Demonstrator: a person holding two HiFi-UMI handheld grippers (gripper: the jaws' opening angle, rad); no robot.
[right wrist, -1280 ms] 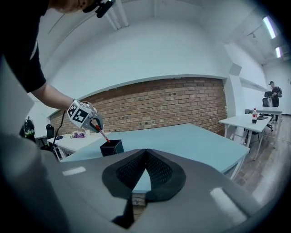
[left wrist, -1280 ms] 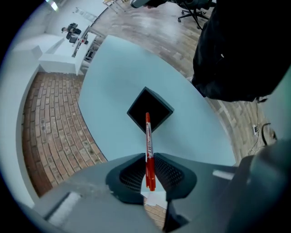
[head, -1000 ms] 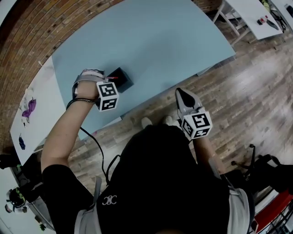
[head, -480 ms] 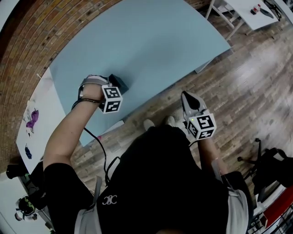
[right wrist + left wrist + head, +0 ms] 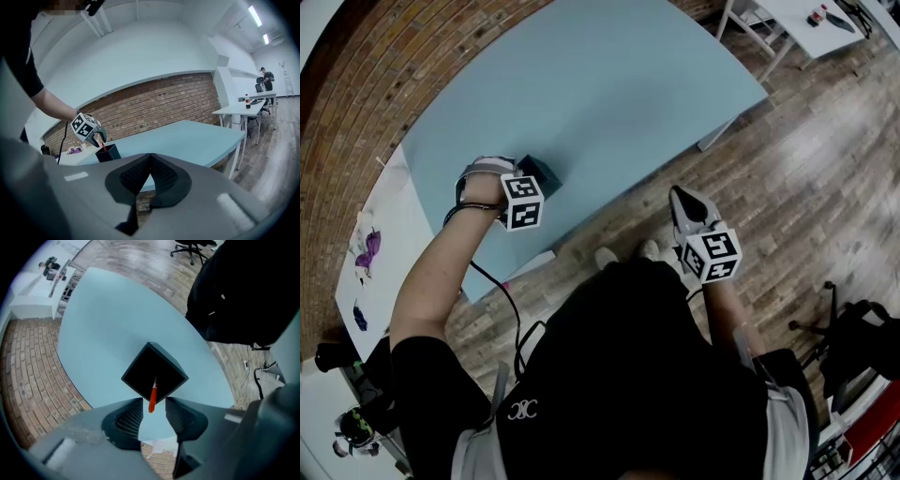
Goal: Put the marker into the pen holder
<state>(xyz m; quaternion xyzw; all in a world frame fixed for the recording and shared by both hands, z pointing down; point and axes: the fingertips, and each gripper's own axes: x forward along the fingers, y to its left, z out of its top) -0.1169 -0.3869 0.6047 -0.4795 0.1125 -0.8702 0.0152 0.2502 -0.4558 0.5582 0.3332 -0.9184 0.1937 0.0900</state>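
A black square pen holder [image 5: 154, 373] stands near the front edge of the pale blue table [image 5: 103, 324]. The orange marker [image 5: 153, 397] leans in its opening, tip down. Its upper end sticks up between the jaws of my left gripper [image 5: 153, 403]. Those jaws have just been opening, and neither pad touches the marker. In the head view the left gripper [image 5: 520, 175] hovers right over the holder [image 5: 542, 172]. My right gripper [image 5: 680, 193] hangs shut and empty over the wooden floor, off the table's edge. Its own view shows the holder [image 5: 108, 153] far off at the left.
A white table [image 5: 366, 244] with paint marks adjoins the blue table on the left. Another white table [image 5: 806, 19] stands at the far right, with a bottle [image 5: 247, 101] on it. A chair base [image 5: 825, 319] is on the floor, and a person [image 5: 266, 75] stands far off.
The left gripper has sunk closer over the pen holder. The marker's red end, visible above the holder a second ago, is now hidden behind the cube. The right gripper drifted slightly right.
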